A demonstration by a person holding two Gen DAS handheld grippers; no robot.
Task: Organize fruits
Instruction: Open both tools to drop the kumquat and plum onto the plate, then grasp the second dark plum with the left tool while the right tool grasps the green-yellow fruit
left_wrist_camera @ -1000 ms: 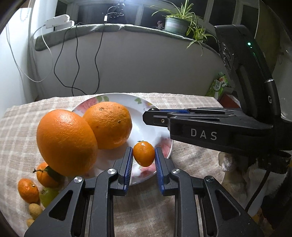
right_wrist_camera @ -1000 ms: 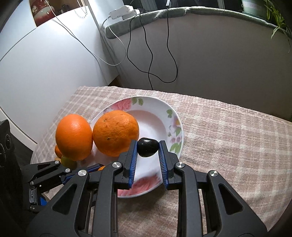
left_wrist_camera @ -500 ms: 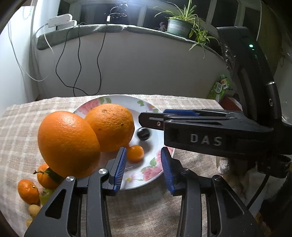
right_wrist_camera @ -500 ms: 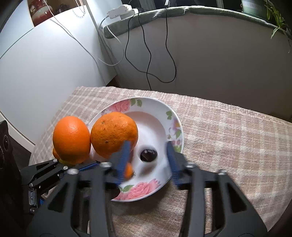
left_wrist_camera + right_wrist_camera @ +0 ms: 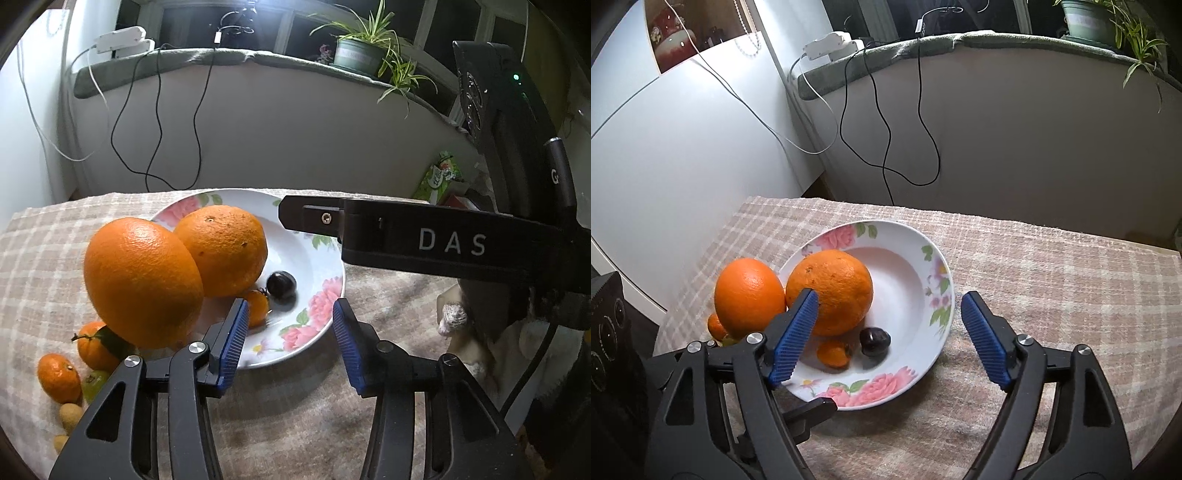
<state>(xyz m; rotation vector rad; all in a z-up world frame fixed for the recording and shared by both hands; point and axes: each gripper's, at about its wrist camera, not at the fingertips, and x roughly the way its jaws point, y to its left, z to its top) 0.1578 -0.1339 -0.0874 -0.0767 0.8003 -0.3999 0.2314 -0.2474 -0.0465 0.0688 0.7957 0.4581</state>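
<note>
A floral white plate (image 5: 325,295) (image 5: 934,295) holds a big orange (image 5: 225,251) (image 5: 831,291), a small orange fruit (image 5: 256,308) (image 5: 833,353) and a dark round fruit (image 5: 281,283) (image 5: 873,341). A second big orange (image 5: 142,282) (image 5: 748,297) rests at the plate's left rim. My left gripper (image 5: 288,339) hangs over the plate's near edge, its jaws opening with nothing between them. My right gripper (image 5: 890,336) is above the plate, jaws opening wide, the two small fruits lying free below them.
Left of the plate on the checked tablecloth (image 5: 280,424) lie two small tangerines (image 5: 59,376), a green fruit (image 5: 94,382) and tan small fruits (image 5: 70,413). The right gripper's black body (image 5: 443,240) crosses the left wrist view. Cables hang on the wall behind.
Both grippers went from shut to open. The small orange fruit dropped from the left jaws and the dark fruit from the right jaws onto the plate.
</note>
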